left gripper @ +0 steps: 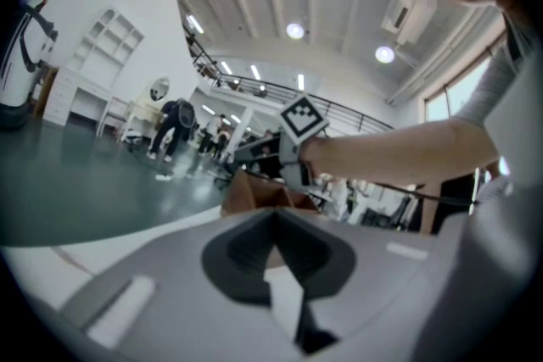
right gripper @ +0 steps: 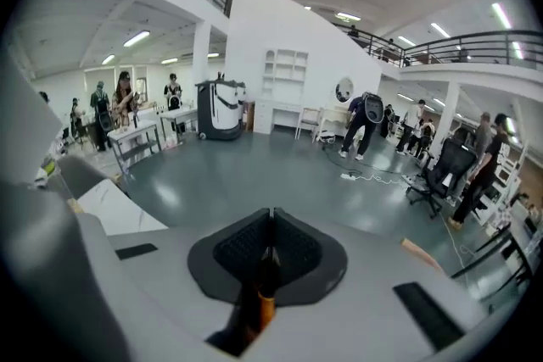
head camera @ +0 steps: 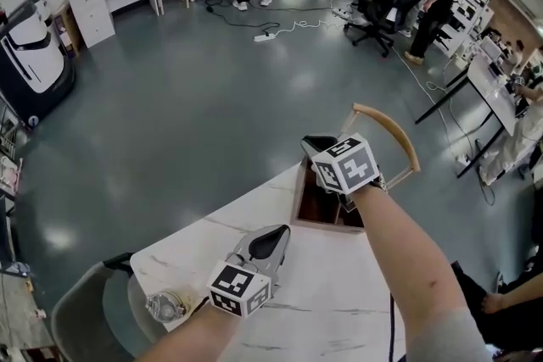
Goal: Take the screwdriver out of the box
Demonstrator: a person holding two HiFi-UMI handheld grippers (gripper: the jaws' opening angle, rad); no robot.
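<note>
A wooden box point(head camera: 299, 201) with a curved handle point(head camera: 395, 131) stands at the far edge of the white marble table point(head camera: 339, 301). My right gripper point(head camera: 317, 147) reaches over the box's far end, angled downward. In the right gripper view its pads are shut point(right gripper: 271, 220) on a dark shaft with an orange part, the screwdriver point(right gripper: 262, 303). The head view does not show the screwdriver. My left gripper point(head camera: 273, 240) rests low over the table, short of the box, pointing at it. Its jaws point(left gripper: 273, 218) are together with nothing between them. The box point(left gripper: 253, 195) and the right hand lie just ahead of it.
A clear, glassy object point(head camera: 166, 304) lies at the table's left corner, with a grey chair point(head camera: 81, 320) beside it. Beyond the table's edge is dark floor with a cable and power strip point(head camera: 265, 36), an office chair point(head camera: 382, 2), desks and several people standing far off.
</note>
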